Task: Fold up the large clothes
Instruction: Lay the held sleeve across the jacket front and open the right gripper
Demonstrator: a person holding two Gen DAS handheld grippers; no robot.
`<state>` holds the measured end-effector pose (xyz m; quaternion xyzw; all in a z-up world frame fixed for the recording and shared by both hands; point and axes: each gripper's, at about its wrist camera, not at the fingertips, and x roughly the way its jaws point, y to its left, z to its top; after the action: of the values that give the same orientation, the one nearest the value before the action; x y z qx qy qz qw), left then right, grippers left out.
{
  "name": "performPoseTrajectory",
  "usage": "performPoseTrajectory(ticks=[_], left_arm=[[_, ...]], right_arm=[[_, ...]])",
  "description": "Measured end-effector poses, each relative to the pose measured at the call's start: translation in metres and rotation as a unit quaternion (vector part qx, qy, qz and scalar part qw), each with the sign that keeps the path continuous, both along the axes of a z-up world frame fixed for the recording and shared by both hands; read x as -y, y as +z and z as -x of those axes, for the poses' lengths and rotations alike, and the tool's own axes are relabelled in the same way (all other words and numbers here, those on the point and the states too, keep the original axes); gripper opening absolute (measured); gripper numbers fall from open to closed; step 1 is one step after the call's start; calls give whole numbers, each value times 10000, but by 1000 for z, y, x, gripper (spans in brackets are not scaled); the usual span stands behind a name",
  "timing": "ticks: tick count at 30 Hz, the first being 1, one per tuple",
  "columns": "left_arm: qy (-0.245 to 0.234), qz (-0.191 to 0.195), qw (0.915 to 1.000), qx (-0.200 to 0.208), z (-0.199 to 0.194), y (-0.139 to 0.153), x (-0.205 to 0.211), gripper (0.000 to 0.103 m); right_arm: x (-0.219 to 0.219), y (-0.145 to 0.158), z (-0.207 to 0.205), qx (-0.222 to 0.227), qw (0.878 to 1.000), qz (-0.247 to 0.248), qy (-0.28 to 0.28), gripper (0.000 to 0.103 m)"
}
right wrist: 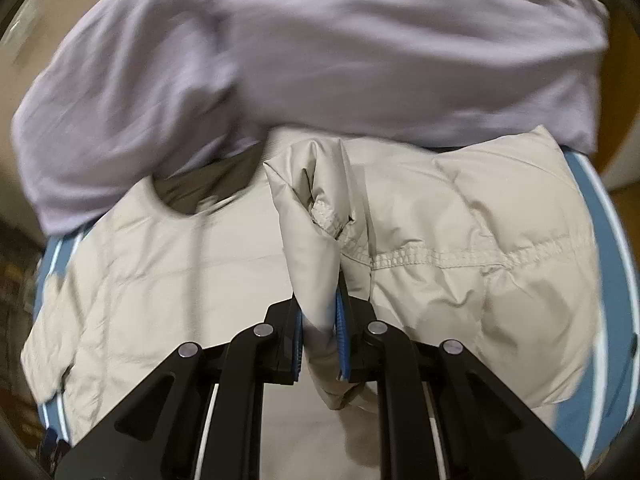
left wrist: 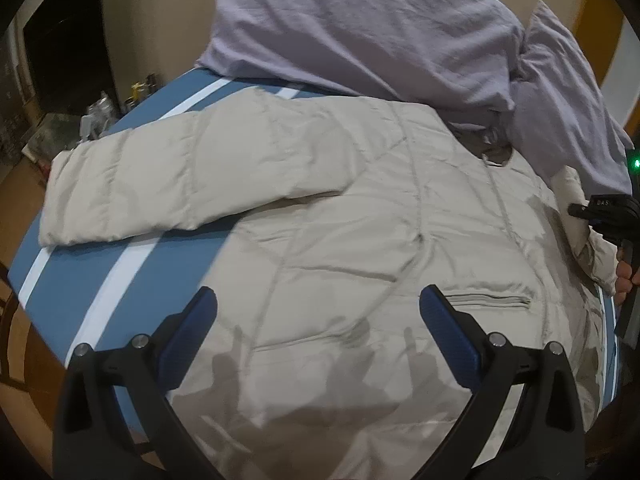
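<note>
Left gripper (left wrist: 318, 300): tilted down over the jacket's (left wrist: 340, 240) lower half, jaws spread wide, nothing between them.
Right gripper (right wrist: 319, 320): tilted down, pads pressed on a pinched-up cuff (right wrist: 320, 216).
Jacket: flat on the blue striped mat (left wrist: 80, 280), collar toward the lilac pile (left wrist: 360, 28), one sleeve (left wrist: 160, 184) stretched out leftward.
Left view only: that sleeve, a pocket (left wrist: 488, 300), a hand (left wrist: 626, 276) on the right gripper's handle.
Right view only: the pinch and cuff stitching.

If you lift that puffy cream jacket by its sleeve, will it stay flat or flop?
Probably flop: the sleeve droops and creases where the right claw pinches it. The jacket looks puffy and quilted, so likely light. Its smooth fabric might slip.
</note>
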<state>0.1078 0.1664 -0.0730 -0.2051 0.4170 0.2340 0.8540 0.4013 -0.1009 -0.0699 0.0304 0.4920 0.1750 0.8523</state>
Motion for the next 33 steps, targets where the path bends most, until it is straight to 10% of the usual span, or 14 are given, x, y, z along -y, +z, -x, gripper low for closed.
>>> performPoseTrajectory(ticks=[16, 24, 33], left_arm=[[706, -15, 9975, 40, 28, 3, -40, 101], [988, 33, 9951, 12, 35, 1, -59, 101], [1365, 59, 9906, -6, 42, 2, -95, 101]], right_arm=[[-120, -25, 25, -316, 9935, 193, 1075, 17], [-102, 4, 28, 95, 9931, -400, 1101, 53], [-91, -26, 12, 60, 9977, 292, 601, 70]])
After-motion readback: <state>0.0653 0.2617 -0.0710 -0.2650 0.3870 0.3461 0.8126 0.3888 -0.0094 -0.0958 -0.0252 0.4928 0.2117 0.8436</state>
